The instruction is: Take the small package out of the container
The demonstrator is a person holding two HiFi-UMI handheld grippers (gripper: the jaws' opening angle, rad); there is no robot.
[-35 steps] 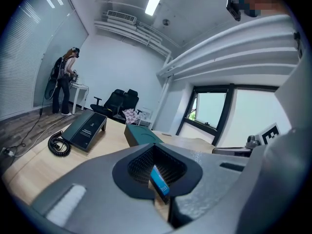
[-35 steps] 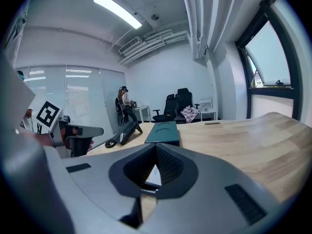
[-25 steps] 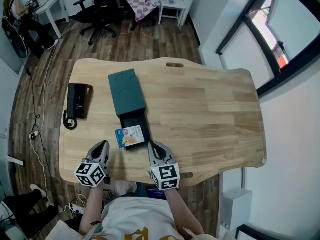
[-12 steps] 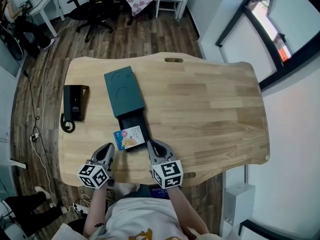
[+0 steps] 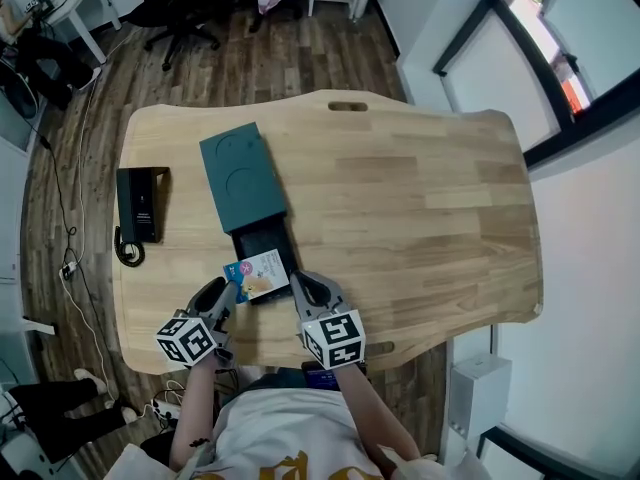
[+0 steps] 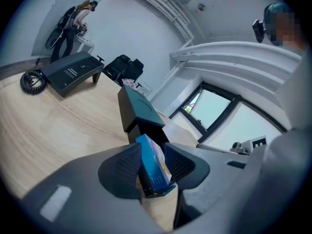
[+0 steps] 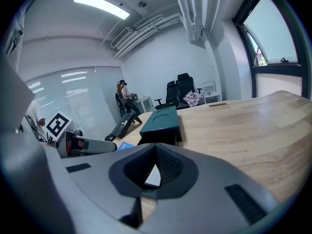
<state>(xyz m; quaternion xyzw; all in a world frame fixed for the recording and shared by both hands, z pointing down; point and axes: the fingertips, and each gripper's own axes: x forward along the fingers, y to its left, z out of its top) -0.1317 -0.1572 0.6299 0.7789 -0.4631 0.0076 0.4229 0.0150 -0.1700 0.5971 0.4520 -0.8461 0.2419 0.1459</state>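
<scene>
While the small package (image 5: pixel 258 273) lies on the near end of the pulled-out drawer (image 5: pixel 268 240) of the dark green container (image 5: pixel 240 171), it sticks out a little over the drawer's left side. The left gripper (image 5: pixel 224 294) has this package between its two jaws; the jaws have just been opening and now stand apart, with a small gap on at least one side, so they do not clamp it. The right gripper (image 5: pixel 302 288) is just beside the drawer's near right corner, its jaws closed tip to tip with nothing between them. Both grippers rest low over the near edge of the light wooden table (image 5: pixel 420 228). Well apart, on the table's left side, is a black desk phone (image 5: pixel 138 203) with a coiled cord (image 5: pixel 127 251).
</scene>
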